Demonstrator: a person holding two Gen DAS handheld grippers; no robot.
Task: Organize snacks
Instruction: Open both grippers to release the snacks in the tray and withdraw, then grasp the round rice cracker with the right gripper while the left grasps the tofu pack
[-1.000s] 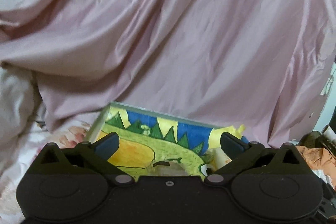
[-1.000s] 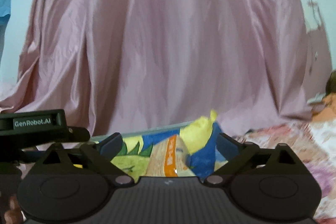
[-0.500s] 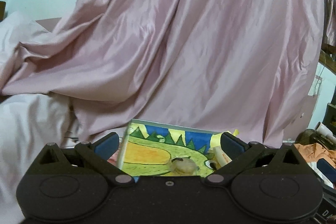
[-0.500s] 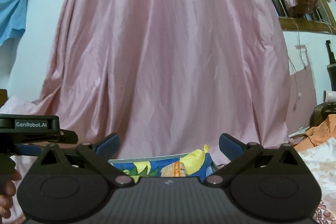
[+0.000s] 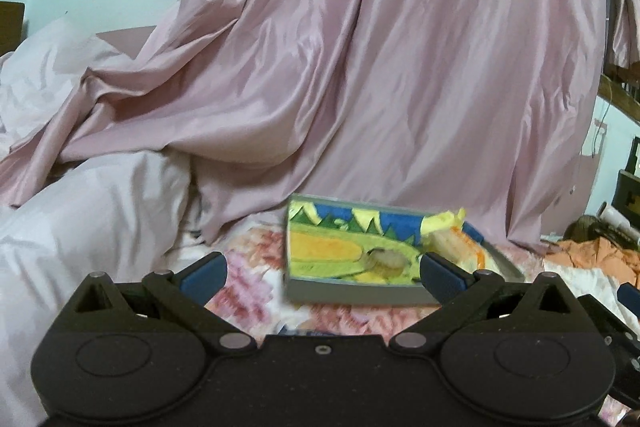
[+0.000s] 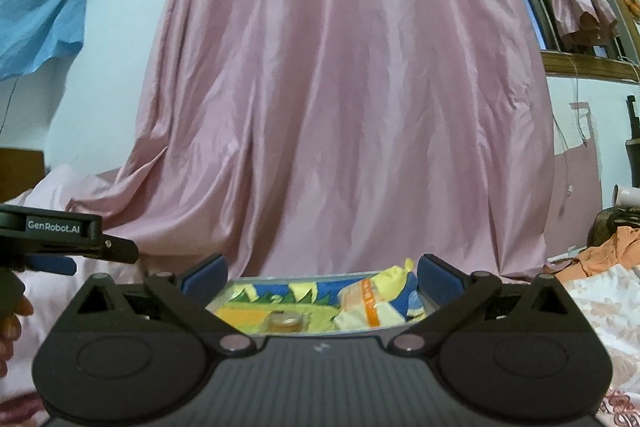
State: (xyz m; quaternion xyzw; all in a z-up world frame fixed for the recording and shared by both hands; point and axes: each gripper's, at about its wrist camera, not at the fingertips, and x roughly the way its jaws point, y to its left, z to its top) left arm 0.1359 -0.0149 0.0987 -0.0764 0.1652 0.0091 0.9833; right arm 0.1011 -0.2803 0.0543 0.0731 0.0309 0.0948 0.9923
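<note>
Nearest the left wrist camera, the left hand-held gripper (image 5: 322,269) has its blue-padded fingers (image 5: 204,271) spread wide apart with nothing between them, above a floral-patterned bedspread (image 5: 248,267). In the right wrist view, the right hand-held gripper (image 6: 322,273) is likewise spread wide and grips nothing. Just beyond both lies a shallow grey tray lined with a yellow, green and blue drawing (image 5: 352,291), resting on the bedspread. Inside it, a small round snack in clear wrapping (image 6: 285,321) sits near the middle, and an orange-striped clear snack packet (image 6: 366,301) lies towards the tray's right end, against a crumpled yellow paper (image 6: 394,273). At the left edge of the right wrist view a person's fingers (image 6: 12,319) show below the other device. Behind the tray hangs a large pink satin cloth (image 5: 400,67), with a pale pink pillow (image 5: 92,211) to the left and a rumpled orange cloth (image 5: 592,259) far right.
</note>
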